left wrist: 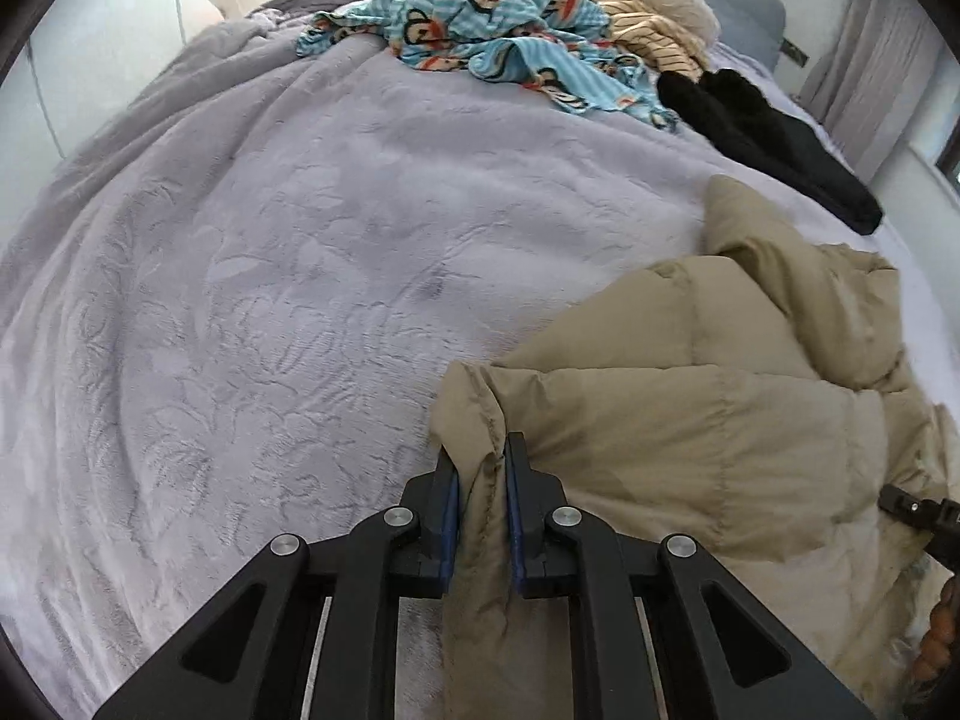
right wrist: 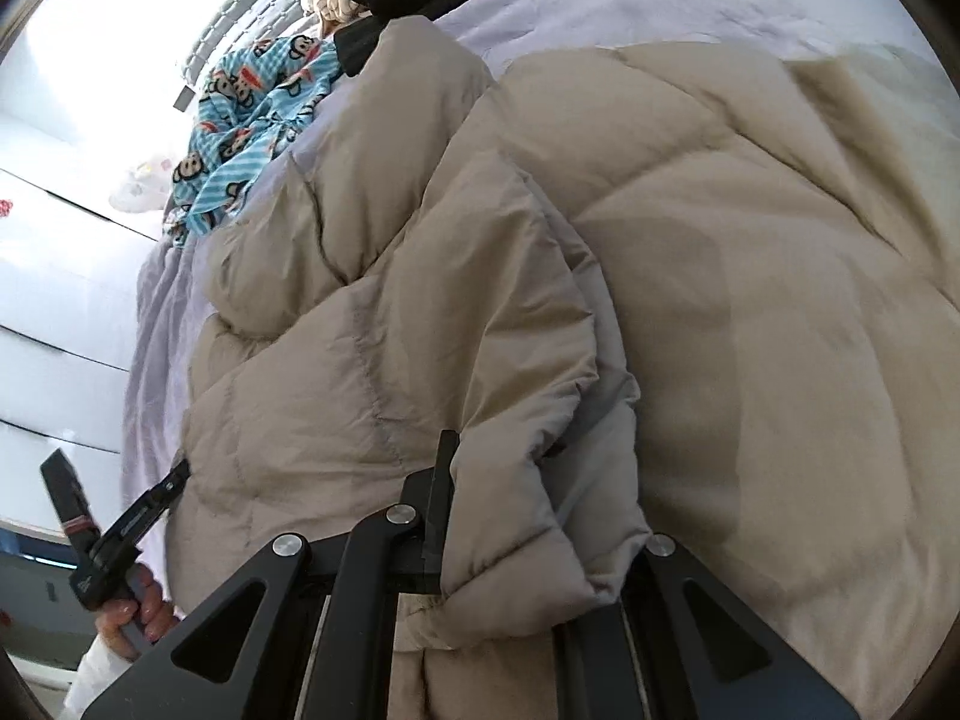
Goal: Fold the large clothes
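Lengthwise, the beige puffer jacket (left wrist: 690, 414) runs toward the pillows; left claw (left wrist: 483, 468) and right claw (right wrist: 510, 480) each pinch it.

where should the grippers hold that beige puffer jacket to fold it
By its thin edges, not the padded panels. The left gripper is already shut on the puffer jacket at a gathered corner hem, coming in from the near side of the bed. The right gripper clamps a folded edge the same way; the quilted middle looks too bulky to pinch.
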`<action>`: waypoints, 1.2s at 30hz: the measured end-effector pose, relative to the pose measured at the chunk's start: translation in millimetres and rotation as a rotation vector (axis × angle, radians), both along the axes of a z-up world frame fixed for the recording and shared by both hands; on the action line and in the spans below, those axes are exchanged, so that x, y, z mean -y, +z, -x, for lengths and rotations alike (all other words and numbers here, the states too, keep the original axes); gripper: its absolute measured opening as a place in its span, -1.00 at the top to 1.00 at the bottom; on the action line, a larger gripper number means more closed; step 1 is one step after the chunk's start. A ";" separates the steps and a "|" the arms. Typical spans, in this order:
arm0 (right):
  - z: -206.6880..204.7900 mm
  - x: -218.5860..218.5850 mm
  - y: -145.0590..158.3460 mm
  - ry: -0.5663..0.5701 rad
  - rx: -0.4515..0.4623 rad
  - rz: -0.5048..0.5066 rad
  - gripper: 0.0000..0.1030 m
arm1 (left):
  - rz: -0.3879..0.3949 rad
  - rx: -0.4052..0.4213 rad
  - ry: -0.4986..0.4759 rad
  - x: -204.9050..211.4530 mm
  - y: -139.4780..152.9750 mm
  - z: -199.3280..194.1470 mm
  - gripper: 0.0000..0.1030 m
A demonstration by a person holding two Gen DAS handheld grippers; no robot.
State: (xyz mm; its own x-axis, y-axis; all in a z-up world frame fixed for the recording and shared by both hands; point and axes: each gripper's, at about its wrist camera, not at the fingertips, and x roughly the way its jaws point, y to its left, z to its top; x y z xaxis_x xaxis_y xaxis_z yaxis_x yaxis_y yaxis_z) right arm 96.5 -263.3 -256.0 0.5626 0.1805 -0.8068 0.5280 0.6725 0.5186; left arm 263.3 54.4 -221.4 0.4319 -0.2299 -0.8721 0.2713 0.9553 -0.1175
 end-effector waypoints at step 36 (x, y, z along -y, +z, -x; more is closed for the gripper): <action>123.8 48.1 36.9 -0.094 -0.064 -0.003 0.79 | -0.174 -0.039 -0.024 39.4 33.1 98.5 -0.39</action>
